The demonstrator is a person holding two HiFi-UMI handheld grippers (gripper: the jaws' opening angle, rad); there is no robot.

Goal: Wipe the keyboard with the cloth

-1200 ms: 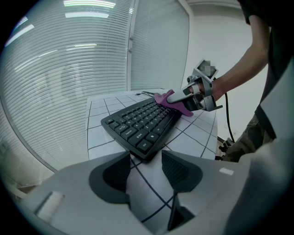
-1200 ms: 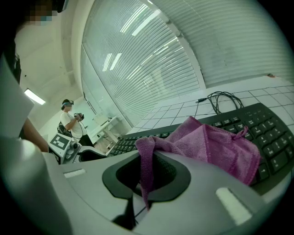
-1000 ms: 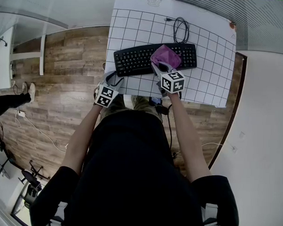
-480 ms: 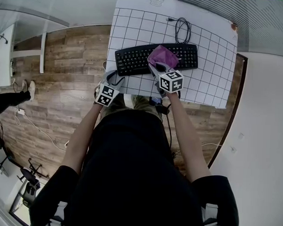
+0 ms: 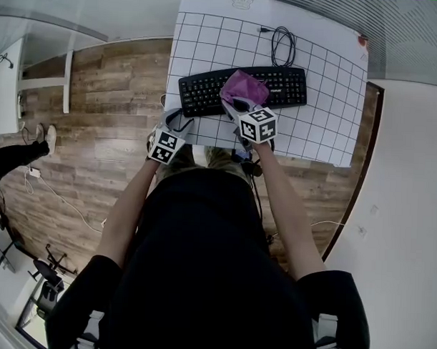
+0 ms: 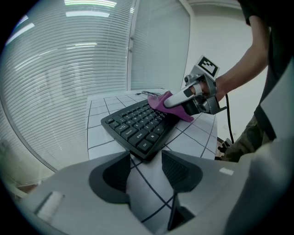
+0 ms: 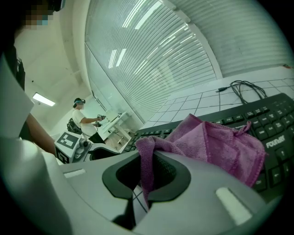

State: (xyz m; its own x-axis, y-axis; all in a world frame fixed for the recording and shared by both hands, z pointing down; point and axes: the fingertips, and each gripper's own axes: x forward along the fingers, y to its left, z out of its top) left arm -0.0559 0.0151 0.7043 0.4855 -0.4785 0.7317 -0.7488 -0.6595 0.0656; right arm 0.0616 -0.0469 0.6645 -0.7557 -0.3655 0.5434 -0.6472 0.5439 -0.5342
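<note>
Cloth (image 7: pixel 216 147) pinched in right claw (image 7: pixel 146 180), clearest in right gripper view.

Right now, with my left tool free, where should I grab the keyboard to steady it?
Probably its bare left end, coming in from the left. The keyboard is a thin flat slab that the open left tool could span edge-on, while the cloth and right tool occupy the middle.

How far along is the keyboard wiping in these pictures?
Done: the right gripper is shut on the cloth. In hand: the cloth rests on the middle keys of the keyboard. Remaining: which keys are wiped cannot be told; the left gripper is open, empty.
</note>
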